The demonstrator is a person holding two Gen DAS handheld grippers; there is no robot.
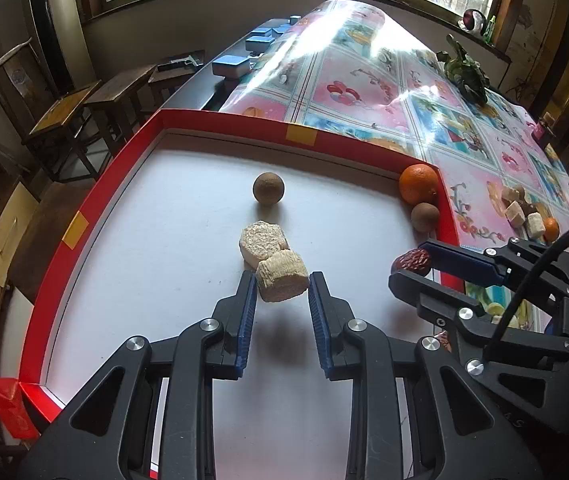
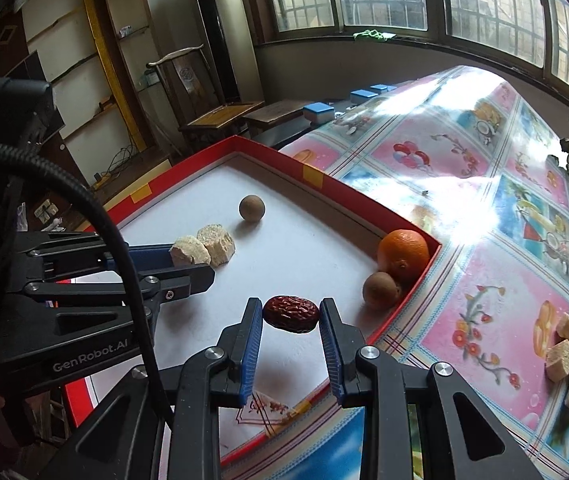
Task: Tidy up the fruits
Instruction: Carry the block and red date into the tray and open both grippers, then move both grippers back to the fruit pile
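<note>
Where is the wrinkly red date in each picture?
Left wrist view: the red date is at the right, gripped by the right gripper over the tray's red wall.
Right wrist view: low in the middle, between that gripper's fingers.
Shared landmark: the orange in the tray corner.

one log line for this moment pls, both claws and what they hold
left claw: shut on beige chunk | right claw: shut on red date | both over red tray

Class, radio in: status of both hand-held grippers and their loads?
Left hand-held gripper shut on pale ridged chunk. Right hand-held gripper shut on wrinkled red date. Both above red-walled tray, path open.
</note>
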